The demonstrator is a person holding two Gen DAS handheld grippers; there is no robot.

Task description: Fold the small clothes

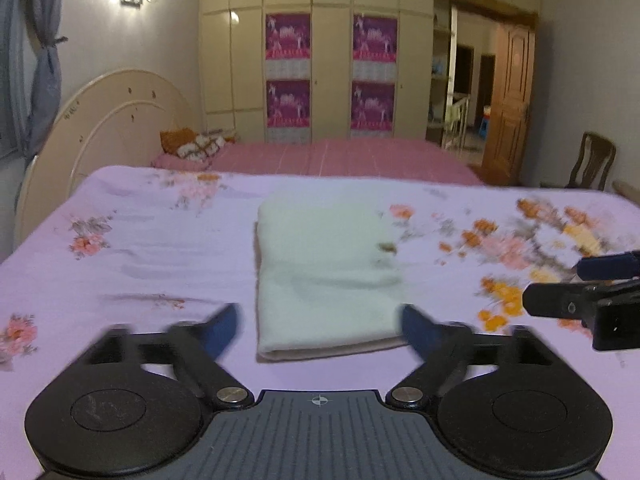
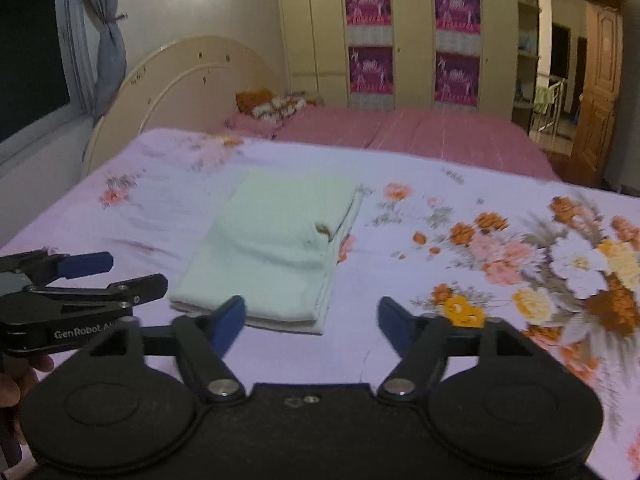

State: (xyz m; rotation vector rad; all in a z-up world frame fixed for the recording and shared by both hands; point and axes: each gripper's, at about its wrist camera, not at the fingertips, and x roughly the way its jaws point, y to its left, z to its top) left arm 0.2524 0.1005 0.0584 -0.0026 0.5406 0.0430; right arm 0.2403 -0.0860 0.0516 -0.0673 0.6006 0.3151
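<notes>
Cream-white cloth [image 1: 326,272], a small garment folded into a neat rectangle of several layers, lay flat on the lilac floral bedsheet [image 1: 140,248]. Its stacked edges showed at the near end, a soft crease ran across its middle, and a small brown mark sat at its right edge. The left gripper [image 1: 318,330] hovered just short of the near end with its blue-tipped fingers spread wide, holding nothing. The right gripper [image 2: 310,320] hung to the right of the garment, likewise spread and empty, its left finger overlapping the near corner in its own view. Behind stood a pink bed [image 1: 340,158] and a cream wardrobe [image 1: 316,52].
</notes>
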